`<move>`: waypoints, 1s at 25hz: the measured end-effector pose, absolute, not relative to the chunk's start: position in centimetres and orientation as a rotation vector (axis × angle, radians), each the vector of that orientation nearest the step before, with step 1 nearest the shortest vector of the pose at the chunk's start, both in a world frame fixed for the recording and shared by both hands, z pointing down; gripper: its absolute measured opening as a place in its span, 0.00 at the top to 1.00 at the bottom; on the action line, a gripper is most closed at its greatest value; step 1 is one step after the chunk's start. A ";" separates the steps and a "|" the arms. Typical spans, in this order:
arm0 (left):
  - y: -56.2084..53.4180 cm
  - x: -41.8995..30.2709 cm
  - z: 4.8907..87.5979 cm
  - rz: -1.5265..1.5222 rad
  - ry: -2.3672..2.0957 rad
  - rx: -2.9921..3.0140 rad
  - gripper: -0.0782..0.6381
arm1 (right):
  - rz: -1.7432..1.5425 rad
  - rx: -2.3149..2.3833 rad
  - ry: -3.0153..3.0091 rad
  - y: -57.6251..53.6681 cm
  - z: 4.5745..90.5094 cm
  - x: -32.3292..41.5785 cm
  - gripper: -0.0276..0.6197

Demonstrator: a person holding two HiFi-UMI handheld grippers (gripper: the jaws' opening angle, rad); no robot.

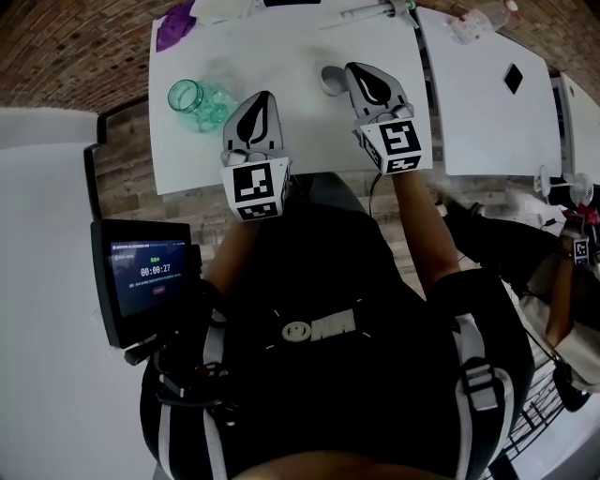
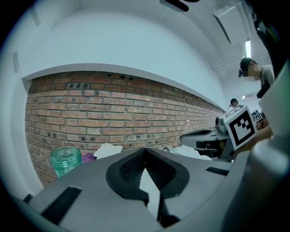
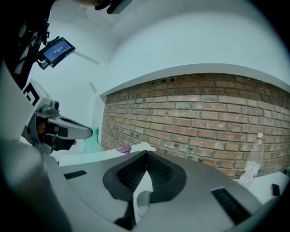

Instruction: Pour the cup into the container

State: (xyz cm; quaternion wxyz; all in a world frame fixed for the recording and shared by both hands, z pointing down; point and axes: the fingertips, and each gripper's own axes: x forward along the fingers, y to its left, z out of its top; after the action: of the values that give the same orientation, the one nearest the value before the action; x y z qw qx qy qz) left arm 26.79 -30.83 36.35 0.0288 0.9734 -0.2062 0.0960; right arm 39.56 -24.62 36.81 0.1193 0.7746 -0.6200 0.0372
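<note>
The left tongs (image 1: pixel 260 97) are closed. In the left gripper view their tips (image 2: pixel 145 151) meet in a point, and only bare white desk (image 2: pixel 149 181) shows through the narrow gap behind them. Nothing is held.

The right tongs (image 1: pixel 357 67) are closed as well. In the right gripper view their tips (image 3: pixel 146 155) touch. Through the gap behind the tips a small grey cup (image 3: pixel 142 200) shows, low down against the white surface. It is not pinched at the tips, and whether it touches the tongs cannot be made out.

From the head view, both tongs are held side by side over the near edge of the desk (image 1: pixel 291 42), pointing away from the person. The cup (image 1: pixel 330 79) sits just left of the right tongs' tip, partly covered by them. A green glass jar (image 1: pixel 195 101) stands upright on the left part of the desk, near the left tongs but clear of them, well apart from the cup.

A purple scrap (image 1: pixel 174 26) lies at the far left corner. A clear plastic bottle (image 3: pixel 252 164) stands by the brick wall (image 3: pixel 204 122). A small screen (image 1: pixel 150 272) hangs at the person's left side.
</note>
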 end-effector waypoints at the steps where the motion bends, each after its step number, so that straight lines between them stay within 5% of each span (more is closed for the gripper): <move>1: -30.1 26.6 36.4 0.299 -0.638 2.996 0.90 | 0.108 2.261 -1.809 -23.9 37.0 39.4 0.95; 25: -11.6 17.2 34.9 0.350 -0.643 2.985 0.90 | 0.070 2.181 -1.939 -8.4 36.4 27.5 0.95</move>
State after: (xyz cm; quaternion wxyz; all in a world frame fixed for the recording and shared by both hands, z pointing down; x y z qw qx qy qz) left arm 17.21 -11.61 34.87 0.0341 0.9706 -0.2092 0.1139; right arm 27.53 -8.41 36.40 0.1113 0.7425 -0.6601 0.0239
